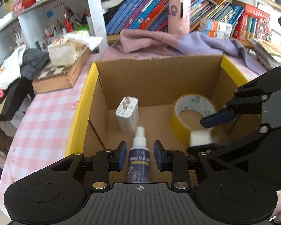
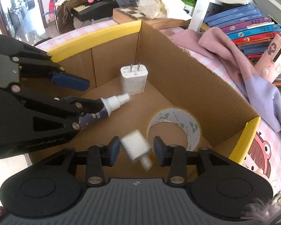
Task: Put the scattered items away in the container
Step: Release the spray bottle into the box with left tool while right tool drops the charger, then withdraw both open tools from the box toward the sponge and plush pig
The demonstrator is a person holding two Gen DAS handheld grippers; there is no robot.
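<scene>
The small white bottle [image 2: 138,148] between the right gripper's jaws is motion-blurred, the spray bottle's [image 1: 139,166] base is hidden behind the left gripper's body, and its label print is unreadable.

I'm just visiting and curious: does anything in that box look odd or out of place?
Yes. The small white bottle between the open right gripper's fingers is tilted and blurred, apparently dropping into the box. The spray bottle also sits loose between the open left gripper's fingers.
</scene>
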